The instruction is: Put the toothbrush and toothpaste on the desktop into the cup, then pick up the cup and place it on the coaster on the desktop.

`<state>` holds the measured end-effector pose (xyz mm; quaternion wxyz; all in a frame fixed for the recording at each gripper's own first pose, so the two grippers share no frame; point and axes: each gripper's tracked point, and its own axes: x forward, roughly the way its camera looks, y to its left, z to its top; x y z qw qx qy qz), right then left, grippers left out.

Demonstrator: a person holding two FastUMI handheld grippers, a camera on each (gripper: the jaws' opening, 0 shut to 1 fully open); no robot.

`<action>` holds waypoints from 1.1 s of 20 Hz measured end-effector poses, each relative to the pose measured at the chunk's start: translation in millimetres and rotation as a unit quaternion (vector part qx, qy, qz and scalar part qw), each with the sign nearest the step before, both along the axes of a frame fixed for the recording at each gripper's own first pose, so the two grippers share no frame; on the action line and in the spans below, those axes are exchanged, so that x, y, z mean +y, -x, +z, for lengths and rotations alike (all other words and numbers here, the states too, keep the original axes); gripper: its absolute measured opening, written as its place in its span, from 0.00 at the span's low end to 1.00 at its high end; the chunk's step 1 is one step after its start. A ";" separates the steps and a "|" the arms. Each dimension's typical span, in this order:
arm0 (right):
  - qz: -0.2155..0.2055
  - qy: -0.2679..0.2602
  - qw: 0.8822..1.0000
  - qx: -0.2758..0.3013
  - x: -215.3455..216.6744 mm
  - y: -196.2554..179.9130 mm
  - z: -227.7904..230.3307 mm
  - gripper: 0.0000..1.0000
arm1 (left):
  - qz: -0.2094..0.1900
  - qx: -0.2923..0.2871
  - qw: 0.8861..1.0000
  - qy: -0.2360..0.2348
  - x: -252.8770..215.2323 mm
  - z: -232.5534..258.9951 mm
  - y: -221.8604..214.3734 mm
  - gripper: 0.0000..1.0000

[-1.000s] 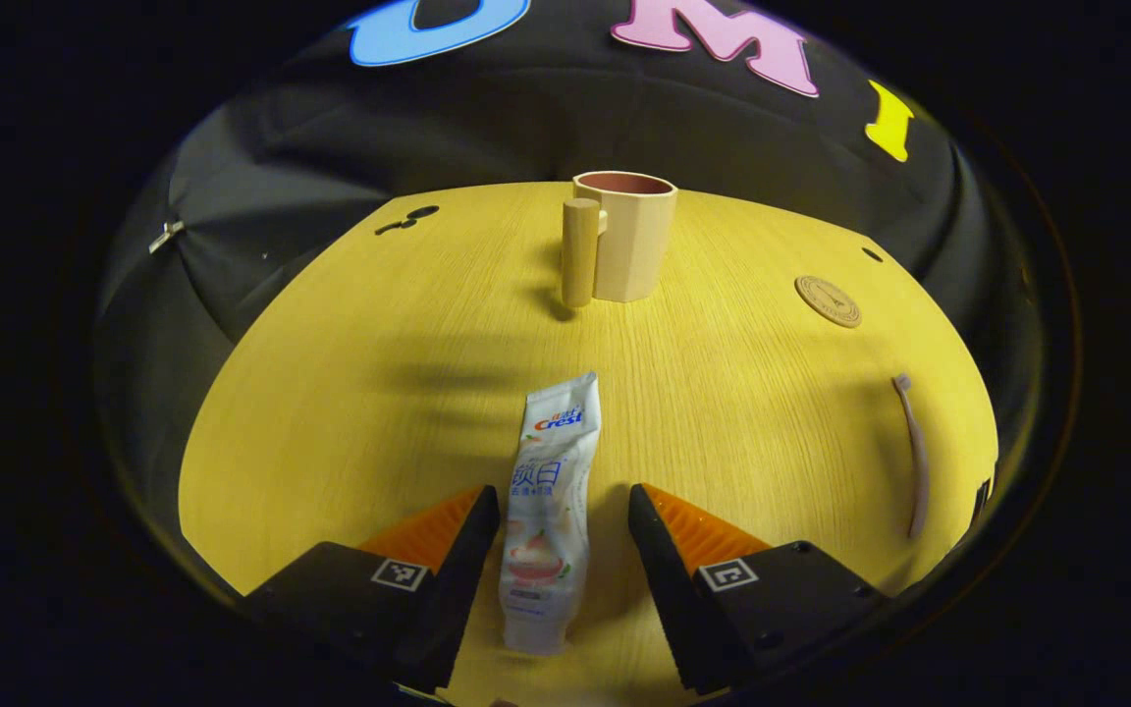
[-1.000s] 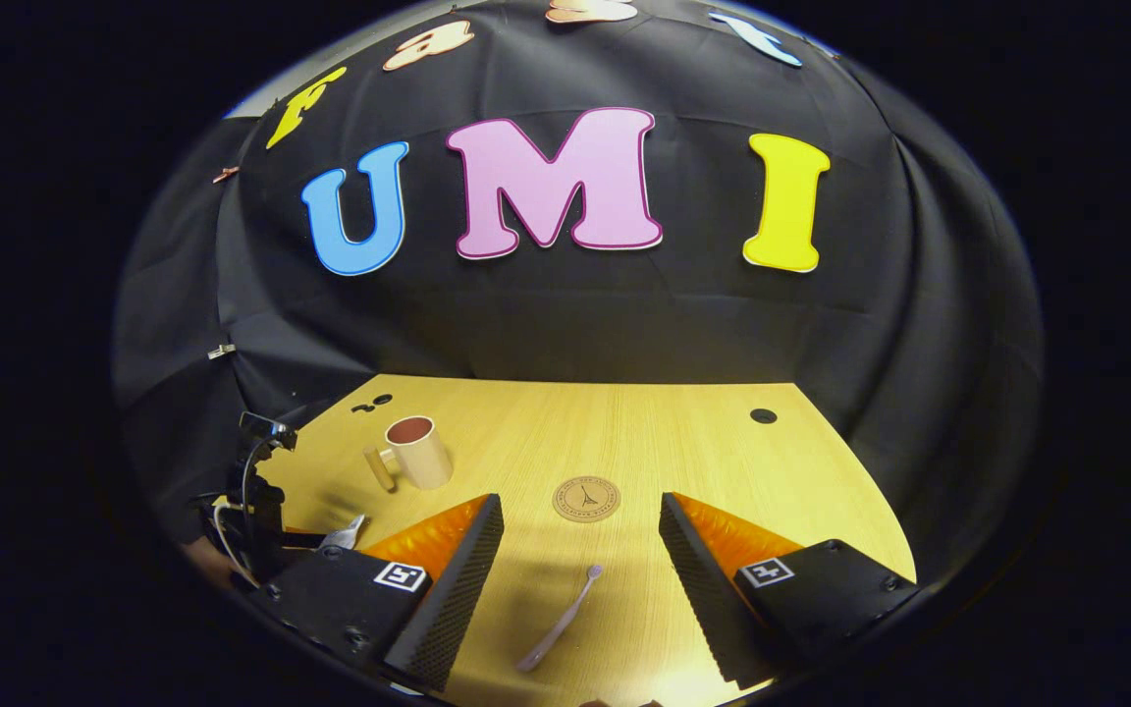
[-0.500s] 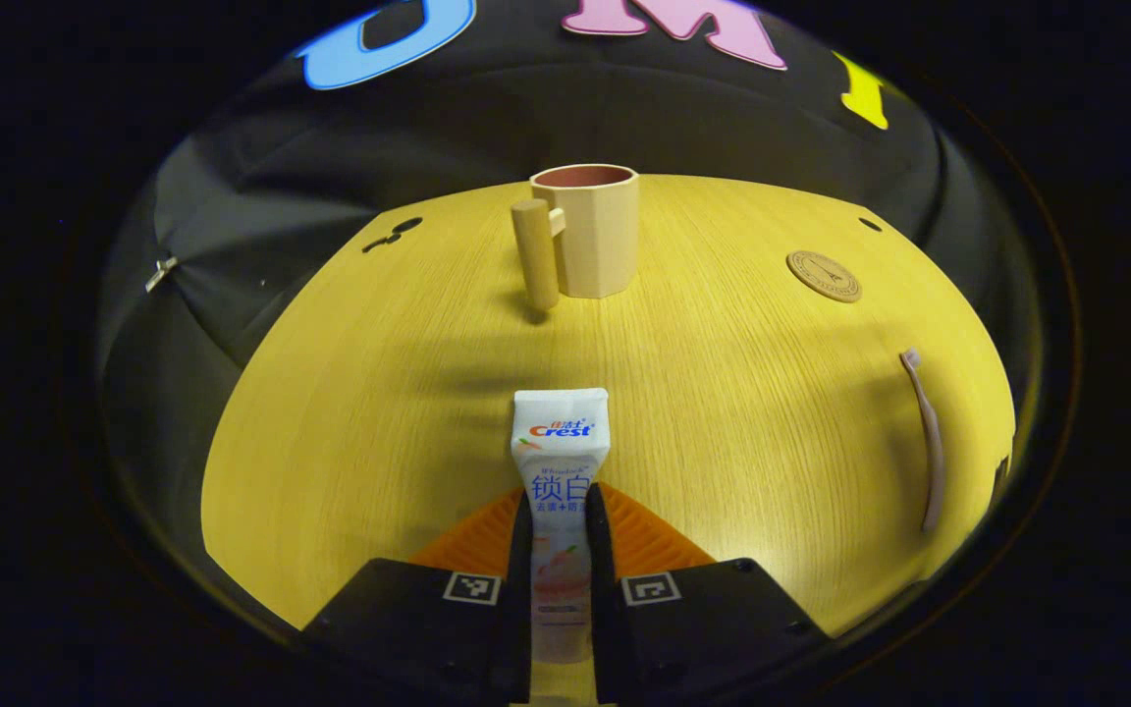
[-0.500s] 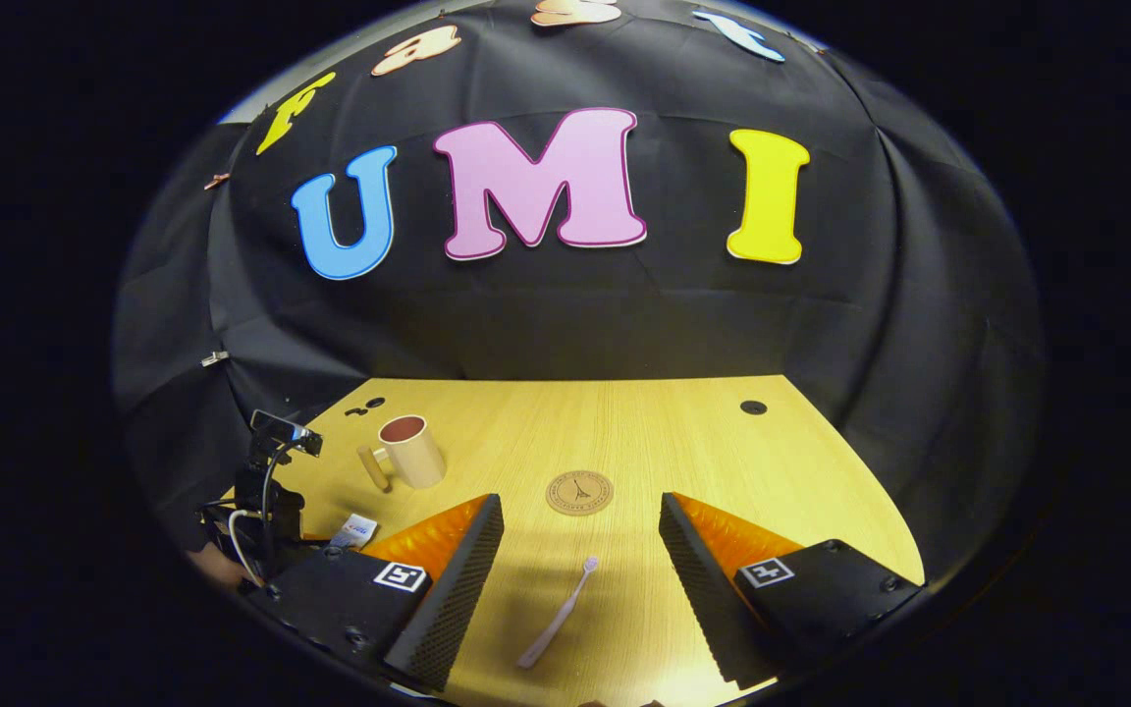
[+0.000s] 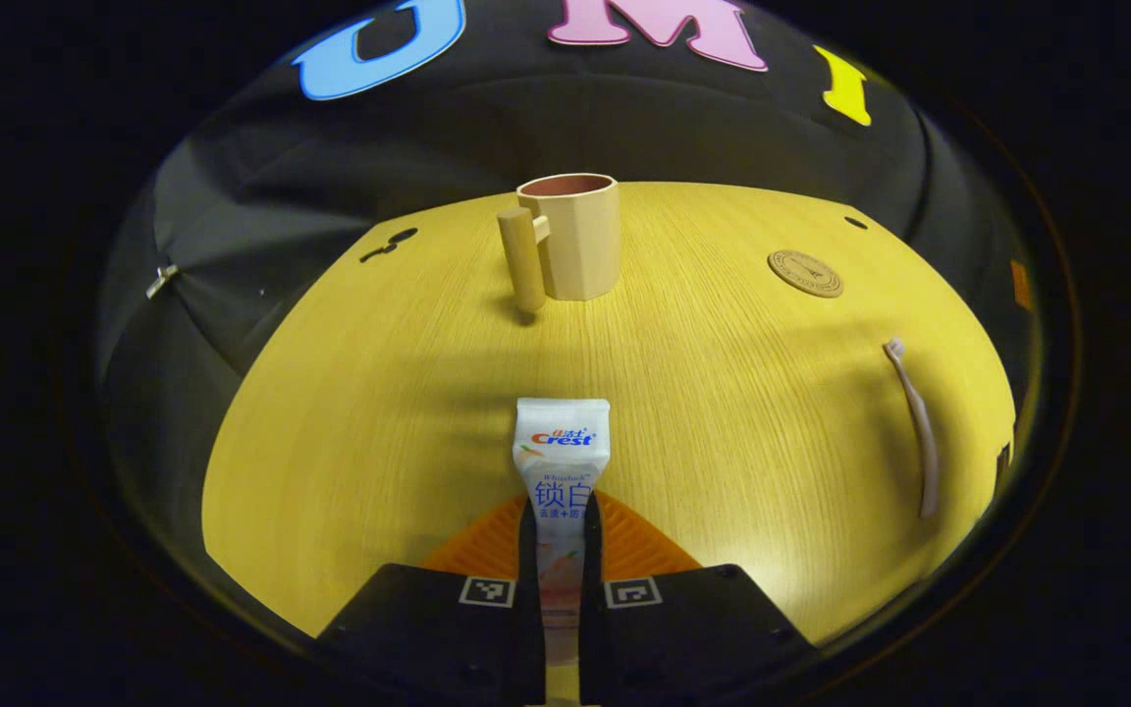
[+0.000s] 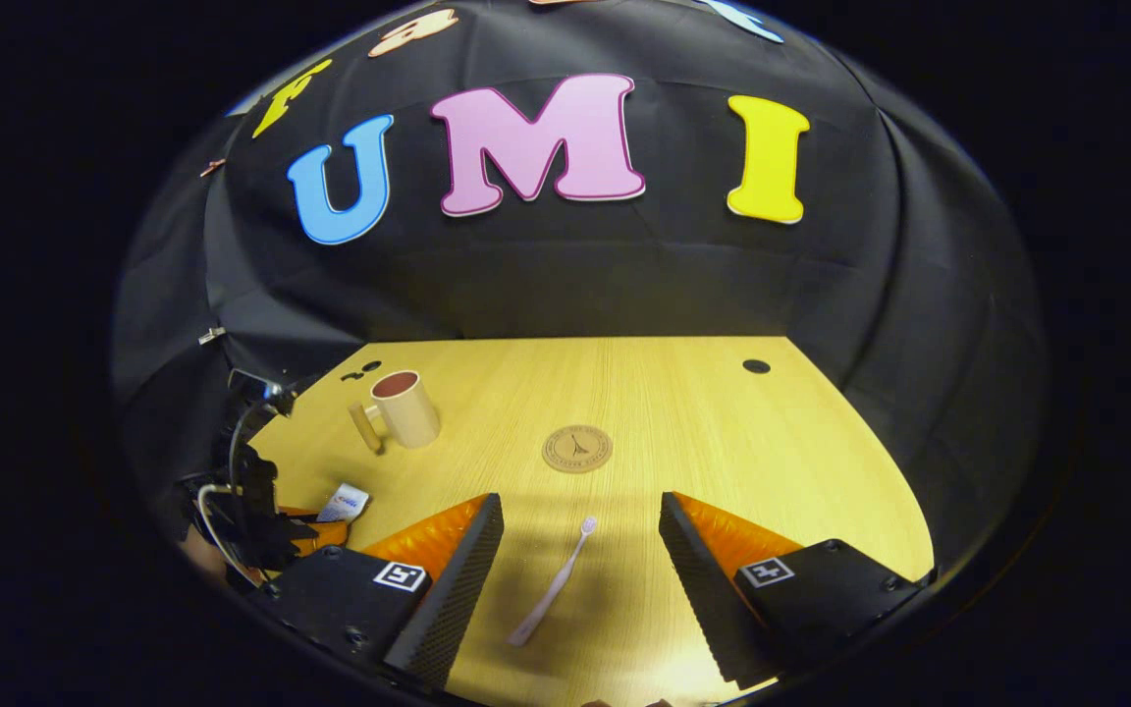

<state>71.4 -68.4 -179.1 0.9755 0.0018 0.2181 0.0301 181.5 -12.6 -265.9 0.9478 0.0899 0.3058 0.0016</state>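
Left tool [image 5: 560, 535] around half-hidden toothpaste [image 5: 562, 462]

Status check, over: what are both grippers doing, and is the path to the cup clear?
Left gripper shut on toothpaste. Right gripper open above toothbrush. Cup upright, coaster bare; nothing between toothpaste and cup.

Tube [image 5: 562, 462] is clamped between left gripper [image 5: 559, 535] fingers; cup [image 5: 570, 236], coaster [image 5: 805, 273], toothbrush [image 5: 914, 422] are seen on desk [image 5: 379, 393].
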 end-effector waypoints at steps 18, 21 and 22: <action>-0.037 0.030 0.984 0.174 21.3 4.7 -125.2 0.98 | -0.016 -0.041 0.998 0.046 16.8 48.9 89.8 0.17; -0.056 0.027 0.979 0.195 18.0 2.0 -141.3 0.98 | -0.025 -0.027 0.999 0.035 19.3 37.5 103.2 0.17; -0.063 0.021 0.977 0.203 16.8 2.2 -145.8 0.99 | -0.028 -0.024 0.999 0.037 18.9 35.7 106.7 0.17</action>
